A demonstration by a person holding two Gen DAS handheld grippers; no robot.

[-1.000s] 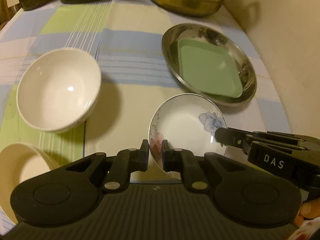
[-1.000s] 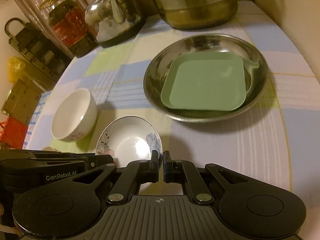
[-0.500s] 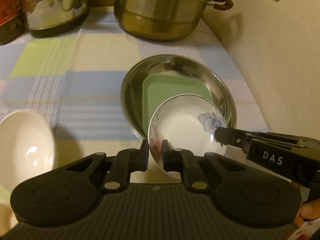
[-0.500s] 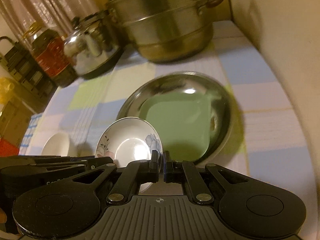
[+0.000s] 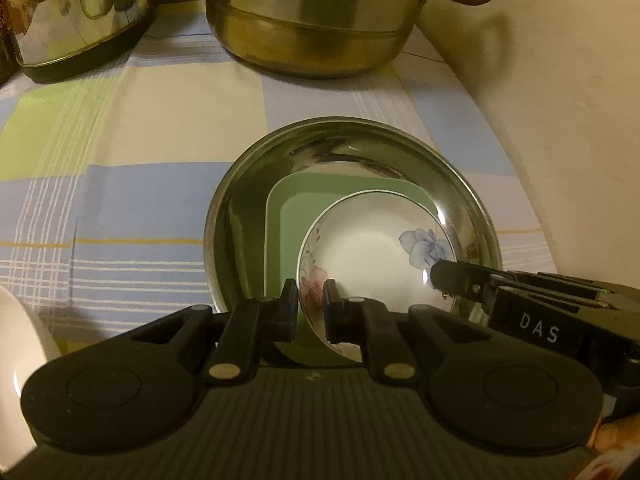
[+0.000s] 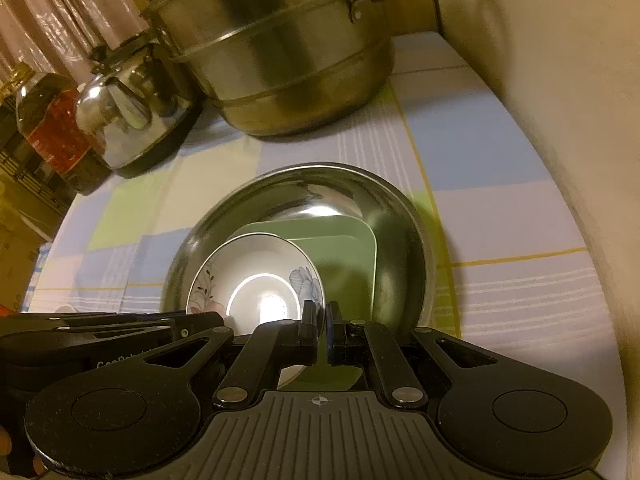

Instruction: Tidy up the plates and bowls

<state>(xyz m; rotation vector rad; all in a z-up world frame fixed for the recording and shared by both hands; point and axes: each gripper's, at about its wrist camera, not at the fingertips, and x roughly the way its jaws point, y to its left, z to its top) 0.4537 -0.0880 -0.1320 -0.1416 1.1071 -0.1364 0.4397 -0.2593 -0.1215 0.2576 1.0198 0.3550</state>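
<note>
A small white floral dish point(image 5: 372, 248) is held by both grippers over the green square plate point(image 5: 304, 192) that lies inside the round steel pan point(image 5: 248, 184). My left gripper point(image 5: 311, 300) is shut on the dish's near left rim. My right gripper point(image 6: 322, 320) is shut on its right rim and also shows in the left wrist view point(image 5: 444, 276). The dish point(image 6: 256, 276), the green plate point(image 6: 344, 248) and the pan point(image 6: 408, 216) show in the right wrist view too. Whether the dish touches the green plate I cannot tell.
A large steel steamer pot point(image 5: 320, 20) and a steel kettle point(image 5: 76, 12) stand at the back. A white bowl's rim point(image 5: 16, 344) shows at the left edge. A wall point(image 5: 560, 120) runs along the right. An oil bottle point(image 6: 48, 120) stands far left.
Both grippers carried the floral dish forward from the tablecloth to above the green plate in the steel pan. The white bowls slid out of view to the left.
</note>
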